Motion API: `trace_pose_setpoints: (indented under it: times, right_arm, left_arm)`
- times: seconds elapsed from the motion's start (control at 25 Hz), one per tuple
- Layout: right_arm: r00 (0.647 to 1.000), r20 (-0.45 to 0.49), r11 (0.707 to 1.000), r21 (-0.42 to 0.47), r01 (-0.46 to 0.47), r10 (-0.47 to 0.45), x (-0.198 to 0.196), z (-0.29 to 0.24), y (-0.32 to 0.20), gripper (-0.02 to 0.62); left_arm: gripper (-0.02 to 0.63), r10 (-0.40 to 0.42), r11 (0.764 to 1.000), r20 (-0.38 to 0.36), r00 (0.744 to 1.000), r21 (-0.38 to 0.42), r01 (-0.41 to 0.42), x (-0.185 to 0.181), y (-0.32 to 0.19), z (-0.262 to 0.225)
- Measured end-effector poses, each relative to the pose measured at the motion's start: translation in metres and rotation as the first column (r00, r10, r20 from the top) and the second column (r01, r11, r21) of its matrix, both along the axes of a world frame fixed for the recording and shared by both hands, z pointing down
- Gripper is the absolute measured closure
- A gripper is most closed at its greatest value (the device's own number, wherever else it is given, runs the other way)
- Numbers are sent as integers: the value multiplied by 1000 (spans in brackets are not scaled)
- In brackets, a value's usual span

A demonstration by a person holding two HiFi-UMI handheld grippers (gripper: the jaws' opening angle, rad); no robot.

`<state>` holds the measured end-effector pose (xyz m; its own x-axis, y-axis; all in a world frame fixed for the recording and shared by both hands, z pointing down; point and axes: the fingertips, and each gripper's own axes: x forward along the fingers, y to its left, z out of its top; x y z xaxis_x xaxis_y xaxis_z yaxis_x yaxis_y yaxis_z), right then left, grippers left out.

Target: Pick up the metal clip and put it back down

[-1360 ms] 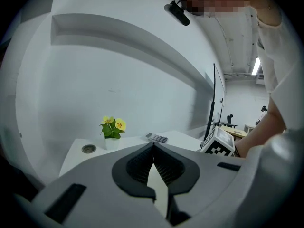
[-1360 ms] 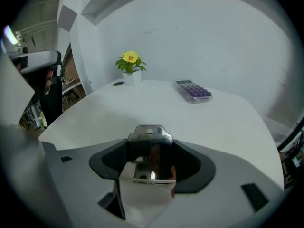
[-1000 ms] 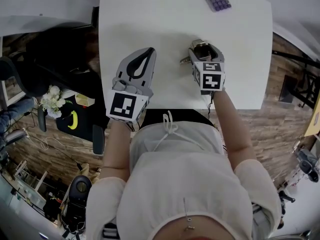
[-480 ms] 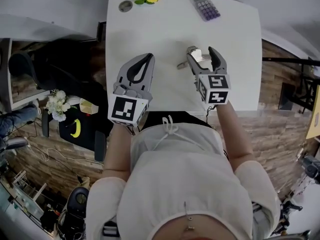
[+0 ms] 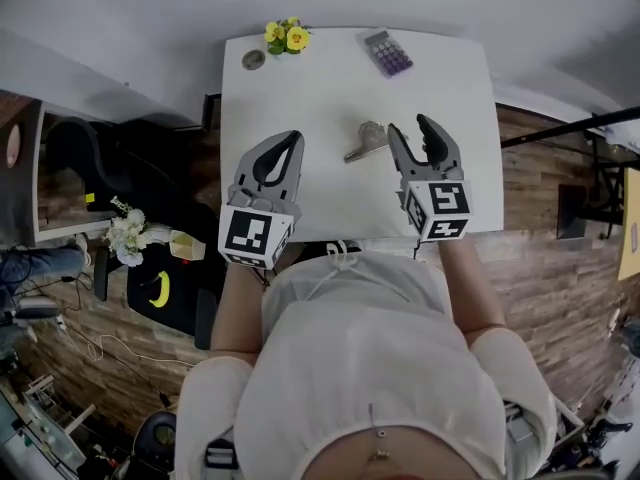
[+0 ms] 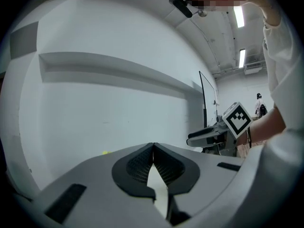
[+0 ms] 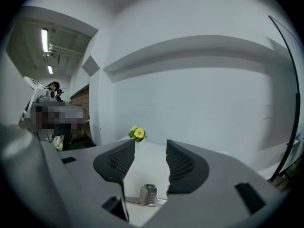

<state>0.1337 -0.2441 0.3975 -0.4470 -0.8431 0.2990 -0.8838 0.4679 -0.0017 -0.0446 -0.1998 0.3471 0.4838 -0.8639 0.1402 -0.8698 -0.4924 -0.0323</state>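
At the far left, a bunch of white flowers (image 5: pixel 128 236) is seen over the wooden floor (image 5: pixel 100 318), off the desk (image 5: pixel 330 93). The left tool (image 5: pixel 290 138) is held over the near left part of the white desk, with its marker cube turned up toward the head camera. In the left gripper view its jaws are seen brought fully together, tip against tip, and nothing is gripped between them. At the far left corner of the desk a small round grey thing (image 5: pixel 253 59) is seen, and a little bunch of yellow flowers (image 5: pixel 285 36) stands just to its right. The metal clip (image 5: pixel 366 139) lies flat on the desk between the two tools, much nearer the right one and just left of its left jaw. A calculator (image 5: pixel 387 52) lies at the far edge, to the right of the yellow flowers and well apart from the clip. The right tool (image 5: pixel 412 126) is held over the near right part of the desk. Its jaws stand partly apart and have just been closing. Nothing is held between its pads: in the right gripper view the clip is seen low in the gap, lying on the desk below the pads, with neither pad pressed on it.
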Motion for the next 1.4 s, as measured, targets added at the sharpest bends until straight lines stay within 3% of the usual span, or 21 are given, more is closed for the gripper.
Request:
trace_pose_setpoints:
  times: [0.12, 0.36, 0.72, 1.4]
  right_arm:
    - [1000, 15, 999, 29, -19, 19, 10, -16, 7, 424]
    - [996, 47, 992, 98, -79, 75, 27, -39, 12, 589]
    - [998, 36, 984, 173, -52, 46, 30, -54, 24, 591]
    - [998, 65, 985, 171, -16, 5, 26, -50, 25, 594]
  left_arm:
    - [588, 7, 1000, 4, 1000, 23, -7, 6, 3, -13]
    - [588, 20, 998, 14, 1000, 56, -21, 13, 2, -30]
    - [588, 13, 999, 10, 1000, 37, -14, 15, 3, -32]
    - [588, 16, 1000, 27, 999, 19, -17, 19, 2, -24]
